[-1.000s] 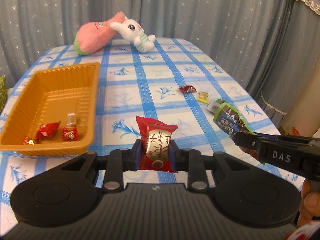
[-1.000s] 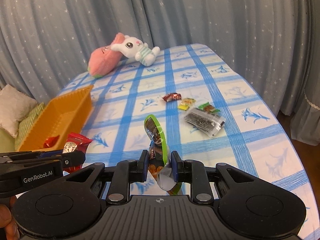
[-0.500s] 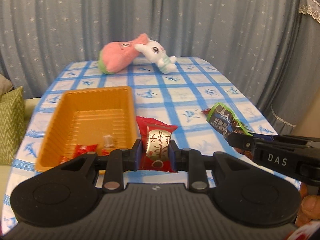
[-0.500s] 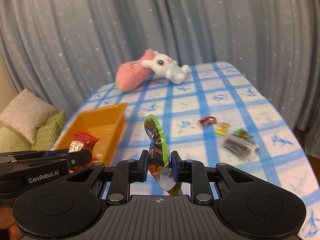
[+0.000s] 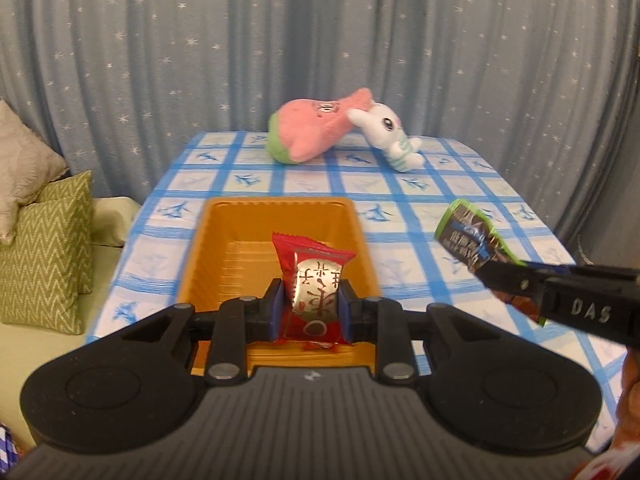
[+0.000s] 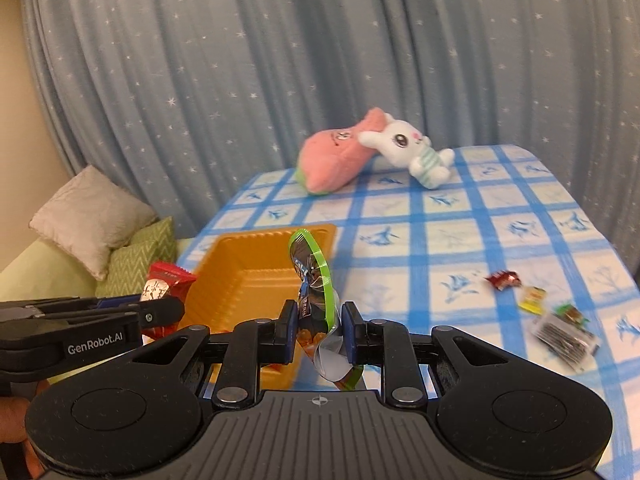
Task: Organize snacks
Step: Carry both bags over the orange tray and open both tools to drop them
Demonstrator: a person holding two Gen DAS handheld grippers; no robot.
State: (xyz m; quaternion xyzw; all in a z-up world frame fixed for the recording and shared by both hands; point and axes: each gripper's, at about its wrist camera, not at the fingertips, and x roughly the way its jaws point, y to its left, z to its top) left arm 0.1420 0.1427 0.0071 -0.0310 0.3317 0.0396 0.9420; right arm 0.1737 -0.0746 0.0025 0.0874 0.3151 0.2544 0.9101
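Two grippers: both are seen clamped, each on one snack.
Left gripper (image 5: 311,307): closed on a red candy packet (image 5: 314,280), held upright above the near end of the orange tray (image 5: 208,236).
Red candy packet writing: a silver panel with red characters is printed on the front; the characters are not legible enough to be read.
Right gripper (image 6: 319,332): closed on a green-edged snack packet (image 6: 314,280), gripped edge-on and held beside the tray's near right corner.
Green-edged snack packet writing: white lettering on a dark face is visible in the left wrist view (image 5: 468,236), but is too blurred to be read.
Gripper markings: "DAS" is read on the right gripper's side in the left wrist view; "GenRobot.AI" is read on the left gripper's side in the right wrist view.
Tray contents: mostly hidden behind the held packet and fingers; a scrap of red wrapper (image 5: 320,345) is glimpsed at the near wall.
Loose snacks: a small red sweet (image 6: 502,279), a yellow sweet (image 6: 531,299) and a clear packet with dark contents (image 6: 566,334) lie on the checked tablecloth (image 6: 460,220), well apart from the tray; blurred.
Plush toys: a pink plush (image 5: 316,130) and a white rabbit (image 5: 392,136) lie touching at the far table edge.
Person: only skin at the frame edges is shown, cut off.
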